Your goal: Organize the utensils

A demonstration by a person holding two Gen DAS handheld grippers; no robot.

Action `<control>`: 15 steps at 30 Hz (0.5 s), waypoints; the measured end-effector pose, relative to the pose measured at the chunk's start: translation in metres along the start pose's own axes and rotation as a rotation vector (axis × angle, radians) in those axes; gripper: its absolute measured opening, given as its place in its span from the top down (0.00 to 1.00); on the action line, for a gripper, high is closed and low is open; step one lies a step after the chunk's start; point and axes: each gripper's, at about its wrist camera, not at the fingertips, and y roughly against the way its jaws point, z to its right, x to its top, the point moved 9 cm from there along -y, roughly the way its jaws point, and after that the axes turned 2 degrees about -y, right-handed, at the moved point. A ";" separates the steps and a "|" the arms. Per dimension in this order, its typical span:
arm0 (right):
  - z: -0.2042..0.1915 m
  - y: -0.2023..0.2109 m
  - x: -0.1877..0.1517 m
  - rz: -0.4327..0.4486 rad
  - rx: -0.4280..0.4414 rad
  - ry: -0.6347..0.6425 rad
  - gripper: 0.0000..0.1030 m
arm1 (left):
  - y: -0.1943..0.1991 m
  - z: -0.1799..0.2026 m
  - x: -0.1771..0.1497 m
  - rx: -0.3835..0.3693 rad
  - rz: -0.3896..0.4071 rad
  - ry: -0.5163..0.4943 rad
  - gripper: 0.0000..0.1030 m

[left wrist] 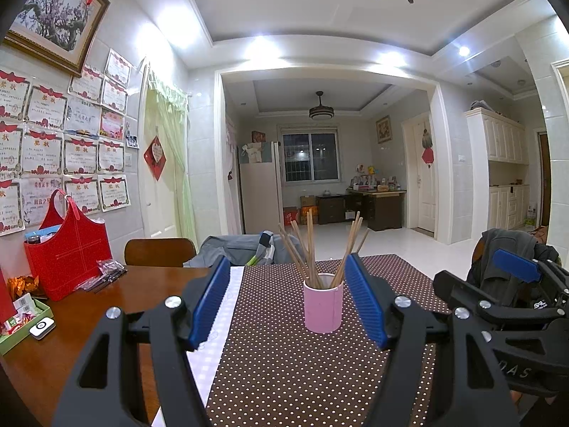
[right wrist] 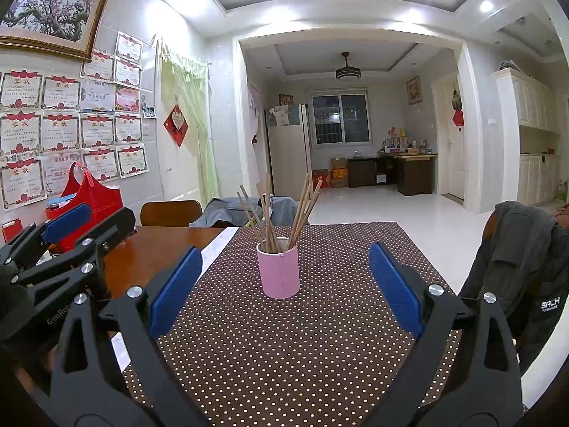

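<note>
A pink cup [left wrist: 323, 306] stands upright on the brown dotted table runner [left wrist: 284, 366] and holds several wooden chopsticks [left wrist: 309, 249]. My left gripper [left wrist: 288, 267] is open and empty, its blue pads either side of the cup and short of it. In the right wrist view the same cup [right wrist: 279, 272] with the chopsticks [right wrist: 277, 213] stands ahead of my right gripper [right wrist: 284, 254], which is open wide and empty. The right gripper also shows at the right edge of the left wrist view [left wrist: 515, 267], and the left gripper shows at the left of the right wrist view [right wrist: 67, 222].
A red felt bag [left wrist: 67, 252], a dark packet [left wrist: 106, 274], a green tray [left wrist: 21, 320] and a small white device [left wrist: 42, 327] lie on the wooden table at the left. A chair [left wrist: 160, 251] stands behind; a jacket [right wrist: 522, 267] hangs on a chair at right.
</note>
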 end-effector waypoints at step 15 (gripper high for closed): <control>0.001 -0.002 0.001 -0.005 -0.001 -0.003 0.10 | -0.001 0.000 0.000 0.000 -0.002 -0.001 0.35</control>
